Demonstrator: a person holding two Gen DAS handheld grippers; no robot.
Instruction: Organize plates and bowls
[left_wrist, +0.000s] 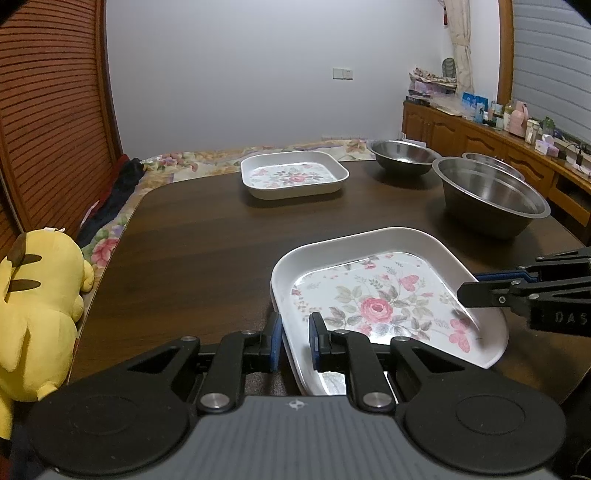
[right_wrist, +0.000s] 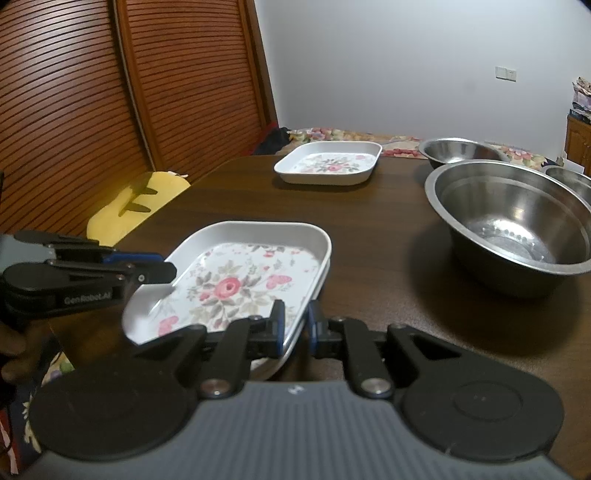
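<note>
Near floral plate (left_wrist: 373, 295) over the table (left_wrist: 207, 236) — left gripper (left_wrist: 295, 343) and right gripper (right_wrist: 295, 325) each clamped on its rim (opposite edges); 3 steel bowls (left_wrist: 491, 195) beyond

Two matte-black, hand-held left gripper (left_wrist: 294, 341) and right gripper (right_wrist: 294, 326) — blue-padded fingers (left_wrist: 275, 341), silver pivot screws, ribbed grey housings with round black discs; side lettering reads "GenRobot.AI" — bare fingers behind.

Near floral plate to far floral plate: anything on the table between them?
Nothing: bare dark table between the near floral plate and far floral plate, in both wrist views.
</note>
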